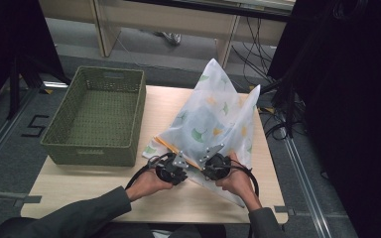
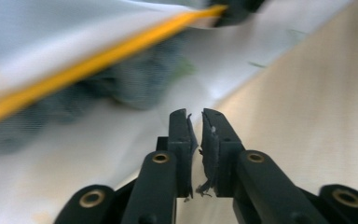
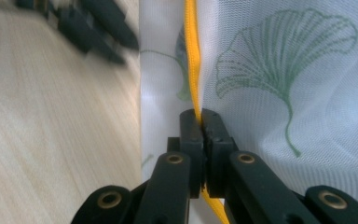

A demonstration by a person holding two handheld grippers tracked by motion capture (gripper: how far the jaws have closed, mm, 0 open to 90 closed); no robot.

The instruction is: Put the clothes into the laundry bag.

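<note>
While mesh bag (image 1: 213, 116) peaks upward — right gripper (image 3: 200, 116) pinches yellow zip | left gripper (image 2: 195, 122) jaws nearly closed, empty.

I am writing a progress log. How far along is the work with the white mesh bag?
Done: the white mesh bag with green leaf print is lifted into a tent on the wooden table. In hand: the right gripper pinches its yellow zipper edge; the left gripper clamps white fabric. Left: the green woven basket is empty.
</note>
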